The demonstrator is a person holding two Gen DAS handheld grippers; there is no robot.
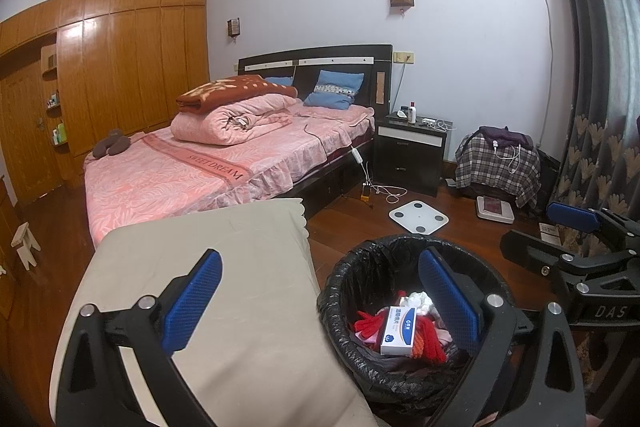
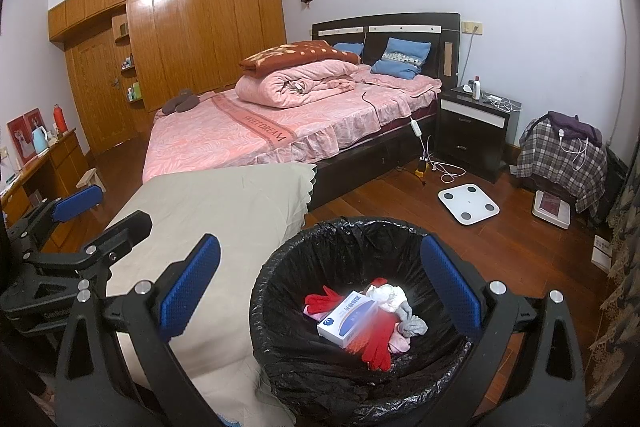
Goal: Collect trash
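**Bin loaded, both grippers empty**

We hold both grippers over the bin (image 2: pixel 360 311), a round pail lined with a black bag, standing on the wood floor just beside a beige cushion (image 2: pixel 224 223). The right gripper (image 2: pixel 320 291) has its jaws spread wide with nothing between the blue pads; its right finger hangs above the bin's mouth. The left gripper (image 1: pixel 320 303) is just as wide open and just as empty, with one finger over the cushion and the other over the bin.

What we take as done: trash already lies in the bin. A white-and-blue box (image 2: pixel 347 319) rests on top, red gloves (image 2: pixel 376 343) under and beside it, with a crumpled white wad (image 2: pixel 386 293) and some grey and pink cloth around them. Nothing sits on the rim or hangs over it — the load is well down inside the bag.

What is left is harder for us to judge. The cushion top looks bare, and the floor near the bin shows no loose scraps. Farther off, by the curtain, a small white carton (image 2: pixel 602 253) stands on the floor; we cannot tell whether it counts as trash. The scale (image 2: pixel 469 203), the cables and the bed (image 2: pixel 280 131) look like belongings, not litter. So we read the collecting as largely finished — perhaps wholly.
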